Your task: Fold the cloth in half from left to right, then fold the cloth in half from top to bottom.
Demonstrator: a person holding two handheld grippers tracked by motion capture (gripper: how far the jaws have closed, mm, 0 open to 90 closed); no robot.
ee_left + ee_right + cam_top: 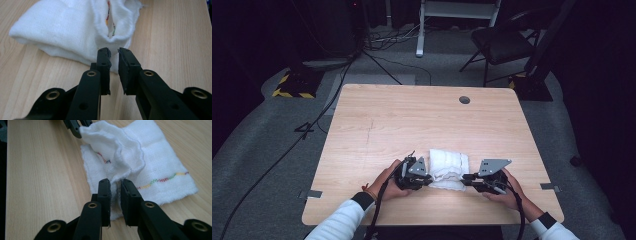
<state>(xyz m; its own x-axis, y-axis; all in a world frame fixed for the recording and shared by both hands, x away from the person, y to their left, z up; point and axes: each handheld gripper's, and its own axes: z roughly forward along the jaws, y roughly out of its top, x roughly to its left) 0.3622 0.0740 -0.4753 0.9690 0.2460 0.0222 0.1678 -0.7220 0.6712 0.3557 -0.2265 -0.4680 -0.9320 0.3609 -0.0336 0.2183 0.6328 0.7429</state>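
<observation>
Cloth (449, 168), white with a multicoloured stitched line, lies folded near the bench's (412, 120) front edge. Left gripper (114, 53) and right gripper (115, 183) each pinch its near hem with narrowly parted jaws, lifting it into a ruffle; folds hide the stitching's middle.

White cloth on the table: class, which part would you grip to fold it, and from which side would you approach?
Grip the white cloth at its near edge corners, coming in low from the person's side of the table. That edge is raised and ruffled off the wood, so jaws can close around it, as the left gripper and right gripper seem to do.
</observation>
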